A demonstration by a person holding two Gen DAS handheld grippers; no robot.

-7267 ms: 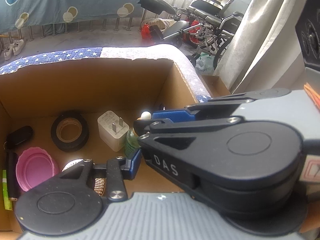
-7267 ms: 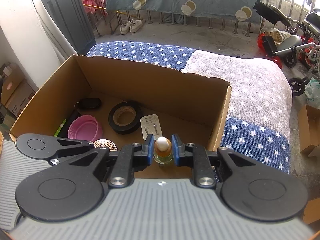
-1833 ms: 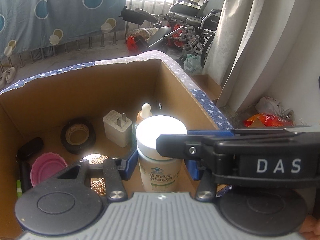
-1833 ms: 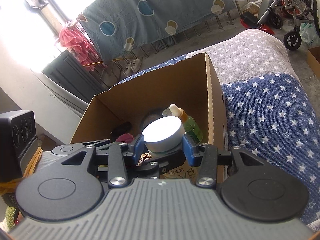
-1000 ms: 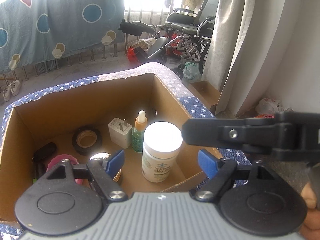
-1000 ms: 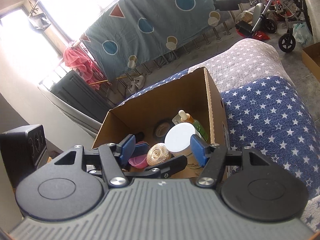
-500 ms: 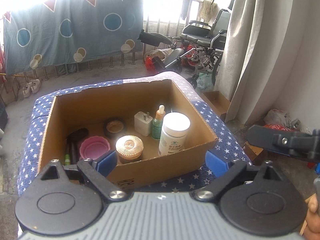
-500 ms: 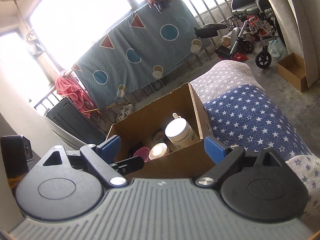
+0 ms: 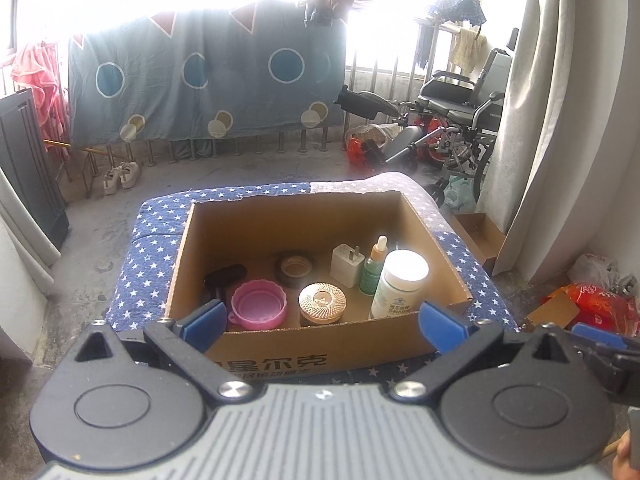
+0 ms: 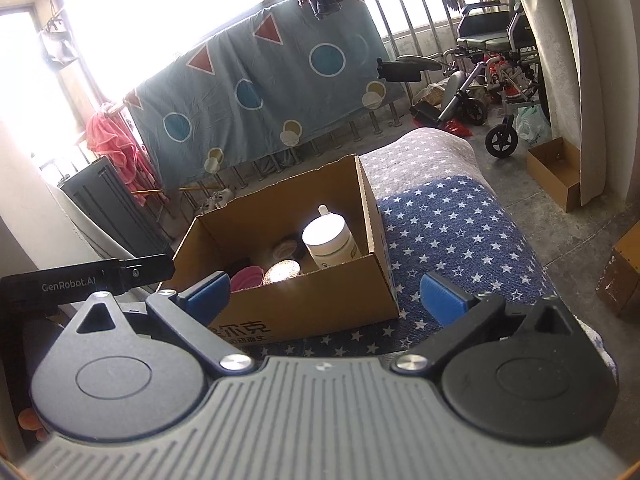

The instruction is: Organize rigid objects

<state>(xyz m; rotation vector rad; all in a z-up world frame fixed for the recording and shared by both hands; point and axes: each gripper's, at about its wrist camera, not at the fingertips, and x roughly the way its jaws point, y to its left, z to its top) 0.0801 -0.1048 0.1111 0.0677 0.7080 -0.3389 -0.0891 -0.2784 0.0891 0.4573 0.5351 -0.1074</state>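
An open cardboard box (image 9: pixel 312 344) holds a white bottle (image 9: pixel 396 284), a green dropper bottle (image 9: pixel 372 268), a white charger plug (image 9: pixel 347 265), a black tape roll (image 9: pixel 295 268), a gold round jar (image 9: pixel 322 302) and a pink cup (image 9: pixel 259 309). My left gripper (image 9: pixel 322 322) hangs back from the box's near wall. Its jaws are opening wide, with nothing between them. My right gripper (image 10: pixel 325 294) is off the box's (image 10: pixel 320 300) near right corner, its jaws also opening and empty. In the right wrist view the white bottle (image 10: pixel 330 242) stands upright by the right wall.
The box rests on a cushion under blue starred cloth (image 9: pixel 148 256). A wheelchair (image 9: pixel 460 112), a curtain (image 9: pixel 552 120) and a small floor carton (image 10: pixel 554 172) are to the right. A dark cabinet (image 9: pixel 24 160) stands at the left, shoes (image 9: pixel 120 176) beyond.
Both grippers have let go of the white bottle, spread their jaws wide and drawn back and upward from the box. The bottle stays standing inside.
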